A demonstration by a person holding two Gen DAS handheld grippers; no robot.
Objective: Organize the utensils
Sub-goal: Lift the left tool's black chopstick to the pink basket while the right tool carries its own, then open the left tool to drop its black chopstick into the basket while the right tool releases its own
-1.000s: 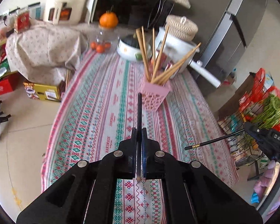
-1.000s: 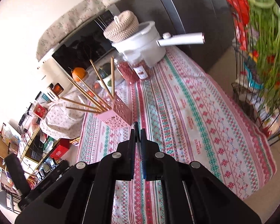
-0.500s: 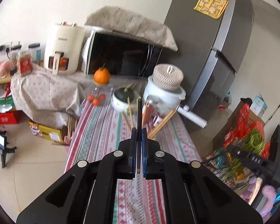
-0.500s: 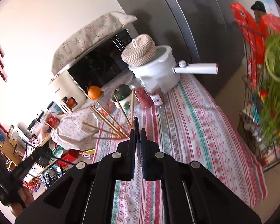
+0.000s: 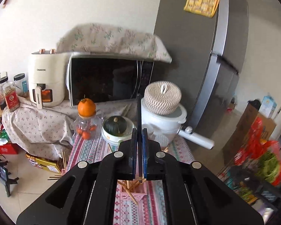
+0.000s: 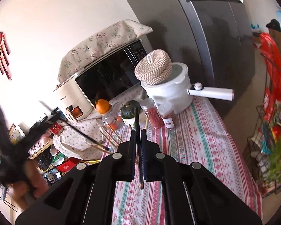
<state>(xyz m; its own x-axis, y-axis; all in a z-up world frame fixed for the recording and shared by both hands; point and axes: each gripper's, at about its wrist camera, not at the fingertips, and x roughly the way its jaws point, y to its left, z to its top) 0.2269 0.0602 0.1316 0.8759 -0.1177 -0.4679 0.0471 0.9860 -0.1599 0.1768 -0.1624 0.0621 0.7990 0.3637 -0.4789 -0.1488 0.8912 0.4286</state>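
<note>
I had two grippers up, each pinching one dark chopstick. The left gripper [image 5: 139,131] was clamped on a black chopstick [image 5: 139,112] that ran straight up the middle of the left wrist frame, its pale end showing below the jaws. The right gripper [image 6: 138,132] was likewise closed on its own dark chopstick [image 6: 136,120], centre of the right wrist frame, with the lower tip poking out beneath. In the lower centre of the left view, under the gripper body, sat one pink slotted holder [image 5: 134,193] with several wooden chopsticks [image 5: 130,184] leaning in it; I could not count them, since the gripper covered most of the holder. In the right view a few of those wooden sticks [image 6: 110,136] fanned out to the left of my jaws, and the blurred left gripper with its stick [image 6: 82,134] crossed the left of that frame. On the striped tablecloth [image 6: 196,131] further up stood one white pot with a long handle [image 6: 170,91] topped by a woven lid [image 6: 153,67], two jars of red contents [image 6: 162,116], one bowl holding a dark green squash [image 5: 115,124], and one glass jar [image 5: 86,127] with small orange fruit inside and an orange [image 5: 86,107] on top. Behind stood a microwave [image 5: 106,80] under a floral cloth, an air fryer [image 5: 45,80] and a grey fridge [image 5: 206,65].
</note>
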